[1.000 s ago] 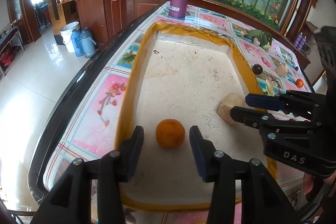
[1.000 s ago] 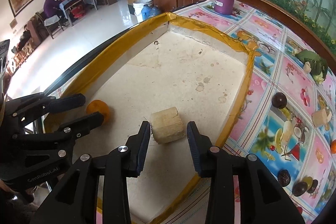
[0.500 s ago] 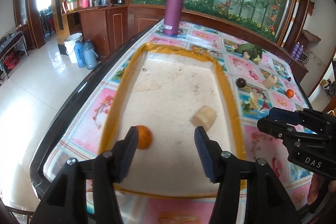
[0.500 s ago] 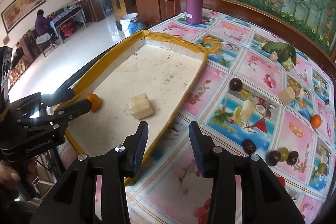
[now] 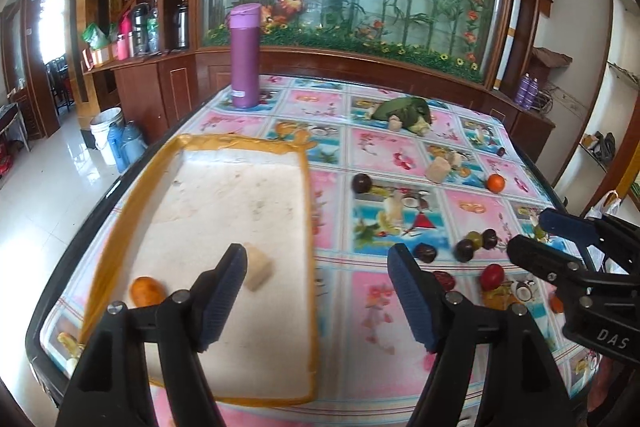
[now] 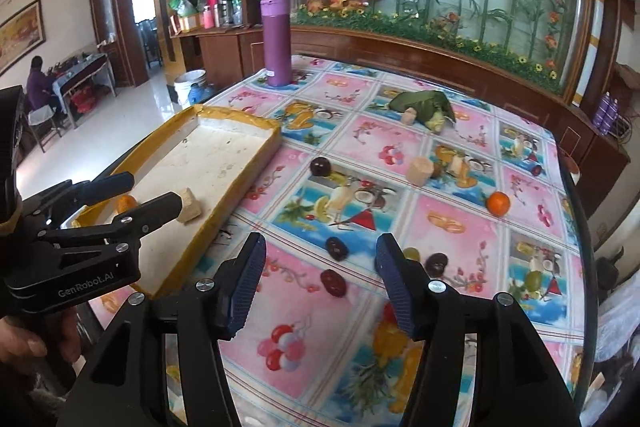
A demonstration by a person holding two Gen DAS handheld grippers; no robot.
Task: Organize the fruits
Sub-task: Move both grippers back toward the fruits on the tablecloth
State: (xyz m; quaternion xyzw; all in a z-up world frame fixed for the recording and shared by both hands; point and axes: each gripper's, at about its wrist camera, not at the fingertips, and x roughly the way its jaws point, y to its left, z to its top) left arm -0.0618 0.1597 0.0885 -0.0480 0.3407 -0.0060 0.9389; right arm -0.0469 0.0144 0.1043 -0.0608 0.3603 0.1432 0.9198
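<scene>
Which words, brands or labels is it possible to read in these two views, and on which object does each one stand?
"DAS": white letters on the body of the right gripper, seen from the left wrist.
"GenRobot.AI": pale letters on the body of the left gripper, seen from the right wrist.
White label low on the purple bottle: too small to read.
Tablecloth: fruit pictures only, no readable words.
</scene>
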